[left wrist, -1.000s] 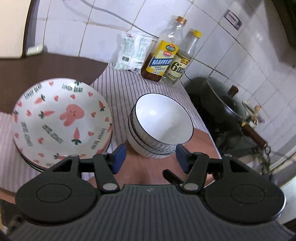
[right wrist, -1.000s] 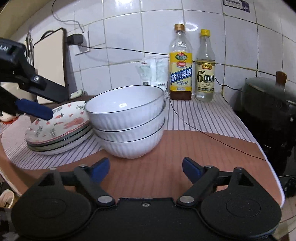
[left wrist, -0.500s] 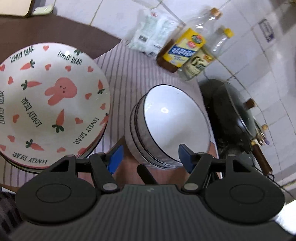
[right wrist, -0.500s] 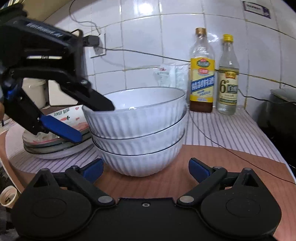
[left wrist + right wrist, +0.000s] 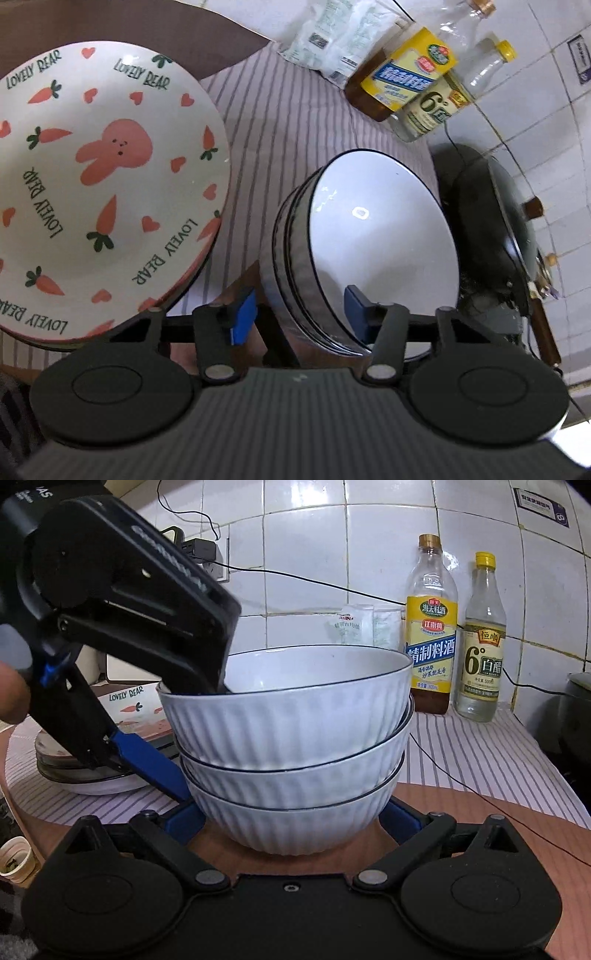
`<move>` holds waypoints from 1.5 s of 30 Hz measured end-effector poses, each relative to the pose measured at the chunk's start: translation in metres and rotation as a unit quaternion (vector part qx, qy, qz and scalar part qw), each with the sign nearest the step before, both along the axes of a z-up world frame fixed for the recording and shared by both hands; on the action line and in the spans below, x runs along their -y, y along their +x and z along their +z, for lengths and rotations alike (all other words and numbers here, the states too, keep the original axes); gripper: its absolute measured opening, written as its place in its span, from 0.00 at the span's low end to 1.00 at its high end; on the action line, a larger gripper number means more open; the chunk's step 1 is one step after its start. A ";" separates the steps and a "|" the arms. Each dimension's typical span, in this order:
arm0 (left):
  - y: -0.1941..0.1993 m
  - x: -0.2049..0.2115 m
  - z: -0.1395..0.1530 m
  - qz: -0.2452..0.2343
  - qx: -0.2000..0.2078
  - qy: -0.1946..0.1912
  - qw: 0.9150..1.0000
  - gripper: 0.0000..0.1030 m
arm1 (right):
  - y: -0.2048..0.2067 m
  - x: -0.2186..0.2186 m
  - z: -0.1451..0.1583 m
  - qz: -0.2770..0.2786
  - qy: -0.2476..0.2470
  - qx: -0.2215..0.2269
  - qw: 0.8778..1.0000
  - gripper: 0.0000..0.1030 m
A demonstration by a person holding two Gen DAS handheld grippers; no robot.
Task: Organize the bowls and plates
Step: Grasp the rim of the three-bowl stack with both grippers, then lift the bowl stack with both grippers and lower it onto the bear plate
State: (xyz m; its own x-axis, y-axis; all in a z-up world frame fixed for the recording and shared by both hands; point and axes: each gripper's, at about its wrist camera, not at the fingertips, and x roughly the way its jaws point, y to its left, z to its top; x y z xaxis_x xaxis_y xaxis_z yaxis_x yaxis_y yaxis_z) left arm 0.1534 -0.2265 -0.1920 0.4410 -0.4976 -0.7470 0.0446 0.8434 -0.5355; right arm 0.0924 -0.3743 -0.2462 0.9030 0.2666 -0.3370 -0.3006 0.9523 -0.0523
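A stack of three white ribbed bowls (image 5: 291, 746) with dark rims stands on the counter; it also shows in the left wrist view (image 5: 369, 251). My left gripper (image 5: 299, 314) is open and straddles the stack's near-left rim, one finger inside the top bowl and one outside. My right gripper (image 5: 291, 819) is open, its fingers on either side of the bottom bowl. A stack of rabbit-and-carrot plates (image 5: 99, 181) lies left of the bowls, also in the right wrist view (image 5: 110, 753).
Two bottles (image 5: 432, 627) and a plastic packet (image 5: 332, 40) stand against the tiled wall behind. A black lidded wok (image 5: 491, 221) sits to the right. A thin black cable (image 5: 480, 794) runs across the striped mat. A small paper cup (image 5: 14, 860) sits at the counter's left edge.
My left gripper came down onto the bowl stack's rim, one finger going inside the top bowl. My right gripper moved forward until its fingers flank the bottom bowl.
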 end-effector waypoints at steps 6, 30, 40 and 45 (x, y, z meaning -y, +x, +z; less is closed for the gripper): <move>0.001 0.001 0.000 0.013 0.011 0.010 1.000 0.47 | 0.005 -0.002 0.002 -0.004 0.002 -0.008 1.000 1.00; -0.008 0.008 0.010 -0.069 0.077 0.063 0.993 0.43 | -0.001 -0.013 0.000 -0.051 0.001 0.006 0.999 1.00; -0.022 0.004 0.036 -0.098 0.093 0.063 0.989 0.43 | -0.019 -0.018 0.022 -0.061 -0.003 0.026 0.998 1.00; -0.033 -0.011 0.058 -0.097 0.113 0.064 0.987 0.43 | -0.024 -0.030 0.046 -0.046 -0.009 0.037 0.998 1.00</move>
